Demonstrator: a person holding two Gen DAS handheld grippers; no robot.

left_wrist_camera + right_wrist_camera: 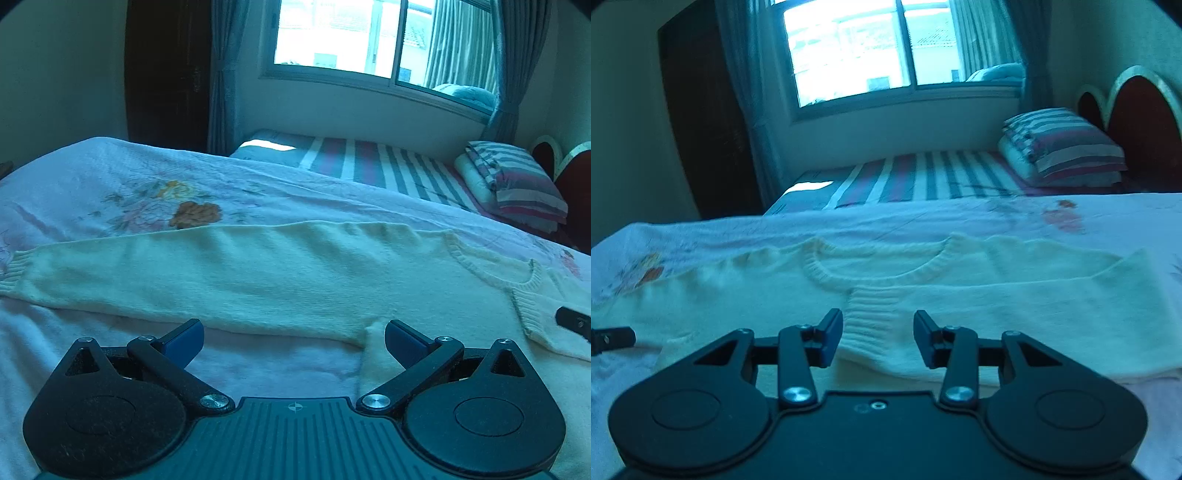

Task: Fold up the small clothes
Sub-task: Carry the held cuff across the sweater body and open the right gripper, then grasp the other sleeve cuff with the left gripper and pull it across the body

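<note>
A cream knitted sweater (pixel 280 273) lies flat on the floral blanket, front up. One sleeve stretches left to its ribbed cuff (pixel 13 271), and the round neckline (pixel 879 267) faces the window. The other sleeve is folded across the chest, its ribbed cuff (pixel 873 317) lying just below the neckline. My right gripper (pixel 877 339) is open, a finger on each side of that cuff, pads clear of it. My left gripper (pixel 293 339) is open wide at the sweater's near edge by the armpit, holding nothing. Each gripper's tip shows at the edge of the other's view, the right gripper (pixel 574 321) and the left gripper (pixel 611 338).
The pale floral blanket (pixel 147 192) covers the near side of the bed. A striped sheet (pixel 923 177) lies beyond it, with a folded striped quilt (pixel 1063 147) by the red headboard (pixel 1141 110). A window (pixel 857 48), curtains and a dark wardrobe (pixel 166 74) stand behind.
</note>
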